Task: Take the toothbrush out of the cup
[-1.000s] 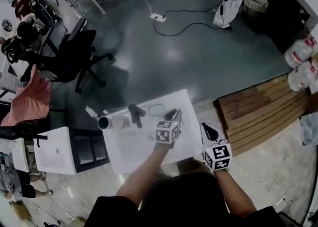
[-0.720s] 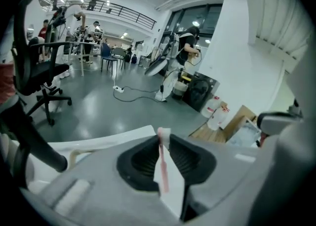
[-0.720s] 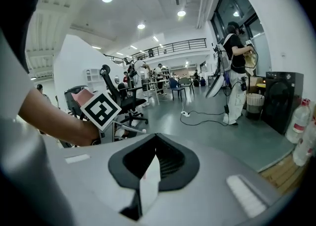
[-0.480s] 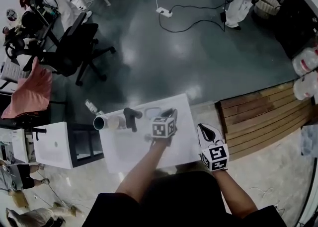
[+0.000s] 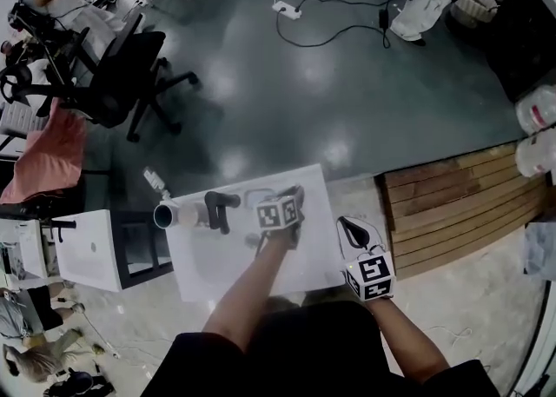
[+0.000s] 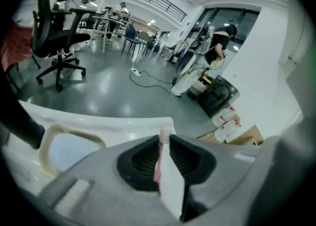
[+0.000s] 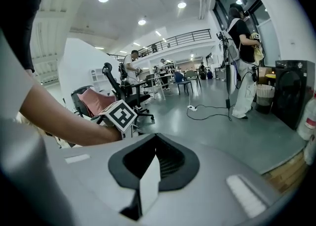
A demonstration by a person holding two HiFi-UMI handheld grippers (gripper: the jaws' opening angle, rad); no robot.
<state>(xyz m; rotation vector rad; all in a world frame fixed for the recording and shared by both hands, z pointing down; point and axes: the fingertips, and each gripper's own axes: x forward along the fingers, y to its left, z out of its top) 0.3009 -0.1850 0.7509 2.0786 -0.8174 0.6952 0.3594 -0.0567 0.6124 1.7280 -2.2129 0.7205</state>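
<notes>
A thin pink-and-white toothbrush point(image 6: 159, 157) stands clamped between the pads of my left gripper point(image 6: 164, 141). In the head view the left gripper point(image 5: 295, 194) hovers over the far middle of the white table point(image 5: 226, 265). The cup point(image 5: 169, 214) lies on its side at the table's left edge, well apart from the gripper. My right gripper point(image 5: 352, 228) hangs just off the table's right edge; in the right gripper view the right gripper point(image 7: 154, 143) is shut with nothing in it.
A black handled object point(image 5: 217, 208) lies between cup and left gripper, beside a beige-rimmed oval point(image 6: 64, 146). A white cabinet point(image 5: 91, 248) adjoins the table's left. Black office chairs point(image 5: 130, 74) stand far left, wooden decking point(image 5: 452, 204) to the right, and a cable with a power strip point(image 5: 287, 11) beyond.
The head view has drifted, so everything sits slightly left and higher in frame. Both grippers keep about the same place relative to the table. The grip on the toothbrush is unchanged.
</notes>
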